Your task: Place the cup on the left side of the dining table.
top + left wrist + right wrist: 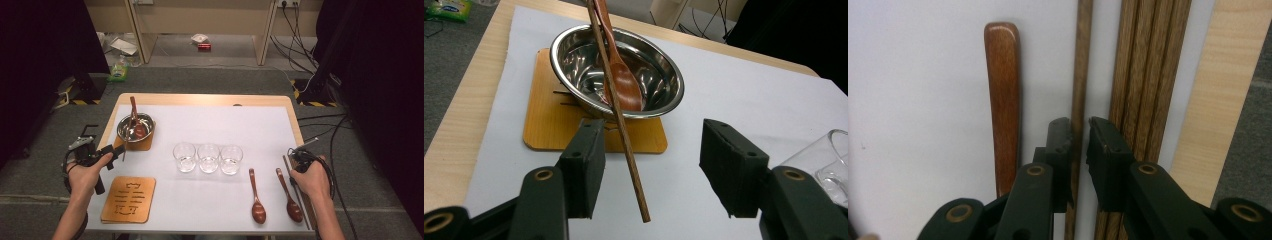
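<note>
A steel bowl (136,127) (654,70) stands on a wooden coaster (142,145) (544,125) at the left. In it lie a wooden spoon (621,80) and a chopstick (624,135) that leans out over the rim. My left gripper (112,152) (651,170) is open, with the chopstick's free end between its jaws and touching neither. At the table's right edge, my right gripper (300,160) (1080,145) has its jaws drawn in close on a single chopstick (1080,75) lying on the white mat. Several more chopsticks (1143,75) (296,192) lie just beside it.
A second carved coaster (129,199) lies at the front left. Three empty glasses (208,158) stand in a row mid-table. Two wooden spoons (257,197) (291,199) lie front right; one spoon's handle (1003,100) is next to the held chopstick. Cables trail on the floor to the right.
</note>
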